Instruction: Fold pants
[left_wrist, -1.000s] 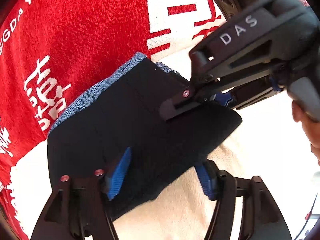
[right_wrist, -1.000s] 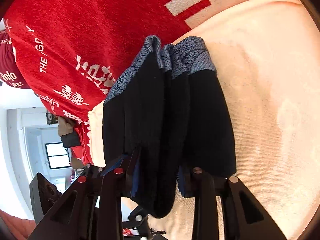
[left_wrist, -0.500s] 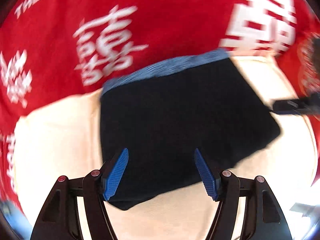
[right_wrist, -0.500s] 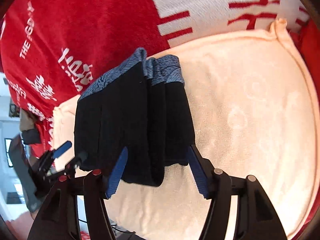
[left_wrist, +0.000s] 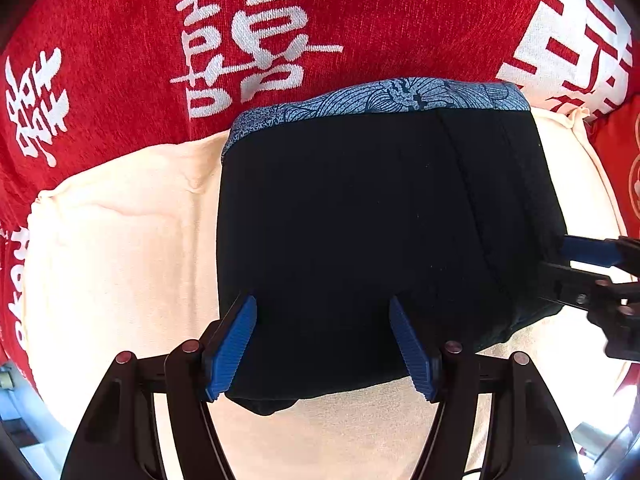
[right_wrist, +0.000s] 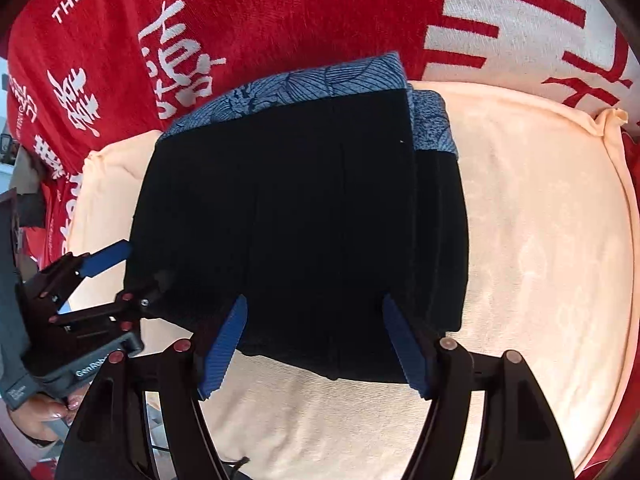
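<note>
Nearest the left wrist lens: left gripper, black arms, blue ribbed pads, jaws spread wide, nothing between them, poised over the near edge of the pants. Same arrangement at the right wrist lens: right gripper, blue pads, jaws spread, empty, above the near hem of the pants.

Beyond the pads: pants, black, folded into a compact stack, lying flat near the middle of a cream cushion; folded layers showing along one side. Right gripper's tips at the side edge of the stack in the left view; contact cannot be told.

At the far edge of the stack: waistband, blue-grey, line pattern, reaching the cushion's far edge.

Farthest: red blanket with white characters, behind the cushion.
</note>
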{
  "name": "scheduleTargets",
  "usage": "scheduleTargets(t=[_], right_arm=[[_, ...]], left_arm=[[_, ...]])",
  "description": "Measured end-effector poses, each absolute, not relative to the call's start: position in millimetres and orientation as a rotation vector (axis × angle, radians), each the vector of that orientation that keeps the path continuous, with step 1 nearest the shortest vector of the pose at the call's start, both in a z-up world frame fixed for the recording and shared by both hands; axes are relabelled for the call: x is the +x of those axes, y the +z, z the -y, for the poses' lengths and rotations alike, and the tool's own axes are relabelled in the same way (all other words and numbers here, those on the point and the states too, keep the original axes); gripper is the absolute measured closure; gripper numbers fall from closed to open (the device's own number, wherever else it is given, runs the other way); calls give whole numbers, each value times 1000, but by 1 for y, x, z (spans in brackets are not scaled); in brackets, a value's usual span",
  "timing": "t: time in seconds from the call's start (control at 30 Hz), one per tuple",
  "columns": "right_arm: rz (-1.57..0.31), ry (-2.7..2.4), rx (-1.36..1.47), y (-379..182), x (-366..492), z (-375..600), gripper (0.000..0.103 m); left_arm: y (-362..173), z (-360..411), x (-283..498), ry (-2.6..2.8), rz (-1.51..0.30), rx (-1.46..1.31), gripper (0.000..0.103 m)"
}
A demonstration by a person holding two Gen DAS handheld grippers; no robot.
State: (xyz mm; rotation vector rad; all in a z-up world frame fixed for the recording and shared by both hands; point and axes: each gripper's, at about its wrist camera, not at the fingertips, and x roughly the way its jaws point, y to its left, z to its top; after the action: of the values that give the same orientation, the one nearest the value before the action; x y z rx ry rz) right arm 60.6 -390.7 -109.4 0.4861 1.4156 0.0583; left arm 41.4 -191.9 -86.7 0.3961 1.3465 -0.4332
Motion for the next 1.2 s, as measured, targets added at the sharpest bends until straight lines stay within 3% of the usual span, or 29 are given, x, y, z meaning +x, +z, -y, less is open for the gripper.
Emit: scheduleTargets(t=[0.07, 0.13, 0.3, 0.47, 0.8, 1.2], right_arm=[[-1432, 25, 477, -111, 58, 394, 23], [-1449, -10, 521, -116, 51, 400, 23], [-1441, -71, 699, -115, 11, 413, 21], [-1433, -142, 954, -116, -58, 415, 0], [-1367, -183, 1088, -71, -126, 406, 0], [-1303, -116, 1153, -33, -117, 398, 0]], left_arm=[[-87, 192, 40, -436, -1346, 395, 30], [-86, 191, 40, -433, -1348, 386, 16], [-74, 188, 36, -449, -1355, 359, 16], [-64, 182, 19, -453, -1415, 441, 16], [-20, 188, -31, -576, -1487, 590, 16], [34, 194, -44, -639, -1458, 589, 16]])
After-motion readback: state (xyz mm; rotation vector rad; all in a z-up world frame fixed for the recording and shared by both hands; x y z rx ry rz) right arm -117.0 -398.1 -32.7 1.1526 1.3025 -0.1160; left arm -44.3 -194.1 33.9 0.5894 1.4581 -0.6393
